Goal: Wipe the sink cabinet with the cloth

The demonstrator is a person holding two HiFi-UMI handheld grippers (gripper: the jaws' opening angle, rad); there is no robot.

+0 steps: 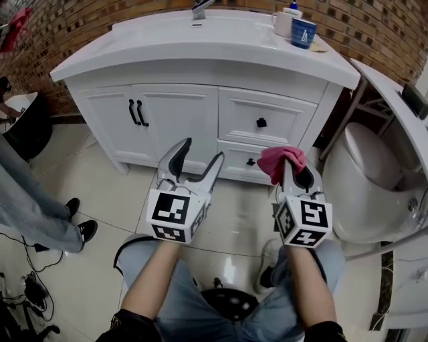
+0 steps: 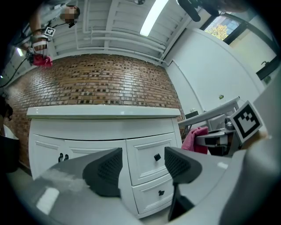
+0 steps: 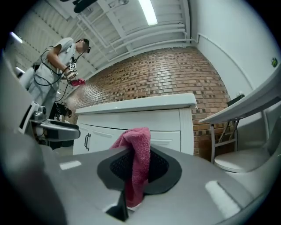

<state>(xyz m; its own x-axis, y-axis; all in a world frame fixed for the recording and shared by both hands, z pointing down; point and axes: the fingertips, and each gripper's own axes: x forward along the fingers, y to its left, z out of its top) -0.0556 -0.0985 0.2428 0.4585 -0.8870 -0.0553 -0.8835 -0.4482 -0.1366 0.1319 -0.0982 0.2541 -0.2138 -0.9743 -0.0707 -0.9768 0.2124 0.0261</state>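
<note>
The white sink cabinet (image 1: pixel 175 115) stands ahead against a brick wall, with two doors on the left and two drawers (image 1: pixel 266 119) on the right. My right gripper (image 1: pixel 293 170) is shut on a pink cloth (image 1: pixel 276 160), held a little in front of the lower drawer, apart from it. The cloth (image 3: pixel 136 163) hangs pinched between the dark pads in the right gripper view. My left gripper (image 1: pixel 198 155) is open and holds nothing, level with the cabinet's middle; the upper drawer knob (image 2: pixel 157 157) shows between its pads.
A white toilet (image 1: pixel 366 180) stands close on the right, under a slanted white panel (image 1: pixel 393 100). A blue cup (image 1: pixel 303 32) and a white mug (image 1: pixel 284 23) sit on the countertop by the tap (image 1: pixel 198 9). Another person's legs (image 1: pixel 33 200) stand at the left.
</note>
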